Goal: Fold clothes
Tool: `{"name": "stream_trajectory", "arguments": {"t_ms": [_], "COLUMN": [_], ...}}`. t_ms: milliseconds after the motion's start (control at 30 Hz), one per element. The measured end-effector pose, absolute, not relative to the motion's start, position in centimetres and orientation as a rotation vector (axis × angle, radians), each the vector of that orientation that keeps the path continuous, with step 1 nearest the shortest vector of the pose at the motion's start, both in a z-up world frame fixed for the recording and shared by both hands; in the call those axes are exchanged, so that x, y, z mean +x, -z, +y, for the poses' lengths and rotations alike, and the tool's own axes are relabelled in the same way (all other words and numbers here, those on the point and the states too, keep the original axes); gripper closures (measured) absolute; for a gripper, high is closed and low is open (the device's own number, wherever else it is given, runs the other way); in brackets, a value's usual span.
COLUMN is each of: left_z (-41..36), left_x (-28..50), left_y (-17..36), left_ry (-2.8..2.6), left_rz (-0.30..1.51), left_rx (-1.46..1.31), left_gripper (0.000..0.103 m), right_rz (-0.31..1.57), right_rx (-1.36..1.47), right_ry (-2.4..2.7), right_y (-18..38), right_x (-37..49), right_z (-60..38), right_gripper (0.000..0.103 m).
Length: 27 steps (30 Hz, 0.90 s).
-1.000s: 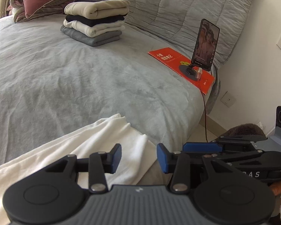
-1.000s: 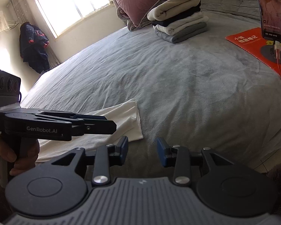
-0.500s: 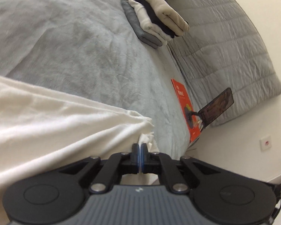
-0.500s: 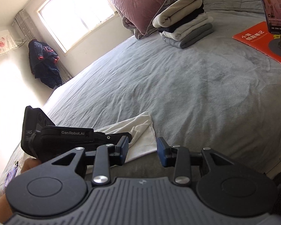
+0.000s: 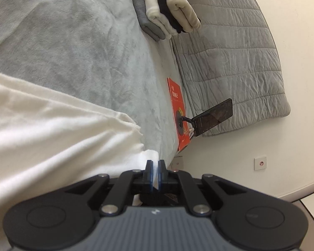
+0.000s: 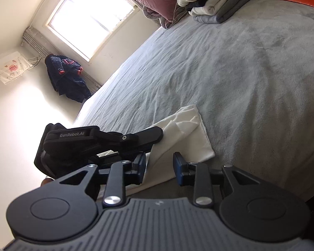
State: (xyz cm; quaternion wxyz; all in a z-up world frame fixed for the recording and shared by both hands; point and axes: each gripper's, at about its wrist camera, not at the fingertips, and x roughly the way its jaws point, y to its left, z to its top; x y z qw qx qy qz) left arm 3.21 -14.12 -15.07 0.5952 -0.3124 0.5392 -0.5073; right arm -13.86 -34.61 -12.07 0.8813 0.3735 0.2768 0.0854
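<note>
Two grippers work at the near edge of the grey bed (image 6: 230, 67). The left gripper (image 5: 155, 174) has its fingers pressed together on a corner of the white garment (image 5: 52, 129), which lies at the lower left of its frame. The right gripper (image 6: 159, 168) has its fingers partly apart and closing; white cloth lies between them, untouched. Folded clothes (image 6: 213, 2) sit stacked at the upper right.
</note>
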Motion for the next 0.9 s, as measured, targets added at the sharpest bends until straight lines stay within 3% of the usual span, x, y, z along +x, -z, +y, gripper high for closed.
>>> {"name": "stream_trajectory", "arguments": {"t_ms": [233,400,500,767,833,900], "left_z": [-15.1,-17.1,-17.9,-18.6,-18.7,-19.0], "left_x": [4.8,5.2,5.2,5.5,5.3,5.1], "left_y": [11.3,10.9,10.6,10.1,9.7,9.5], "left_ry": [1.105,1.087,1.072,1.054,1.083,1.107], "left_rz": [1.088,1.052,1.005,0.970,0.959,0.950], "left_rx": [-0.465,-0.223,-0.151,-0.045,-0.015,0.015], "left_gripper": [0.081,0.079,0.077,0.072,0.056,0.050], "right_rz": [0.545,0.518,0.510,0.538,0.539,0.532], "right_rx": [0.840,0.896,0.924,0.828,0.833,0.815], "right_ry": [-0.159,-0.119,-0.079,0.043,0.039,0.042], "right_y": [12.3,12.6,12.8,12.0,12.1,11.8], "right_x": [-14.6,-14.8,-15.2,-17.0,-17.2,-17.2], "right_z": [-35.1,-35.4,-35.7,-36.2,-36.4,-36.2], "right_gripper": [0.072,0.073,0.097,0.098,0.093,0.089]}}
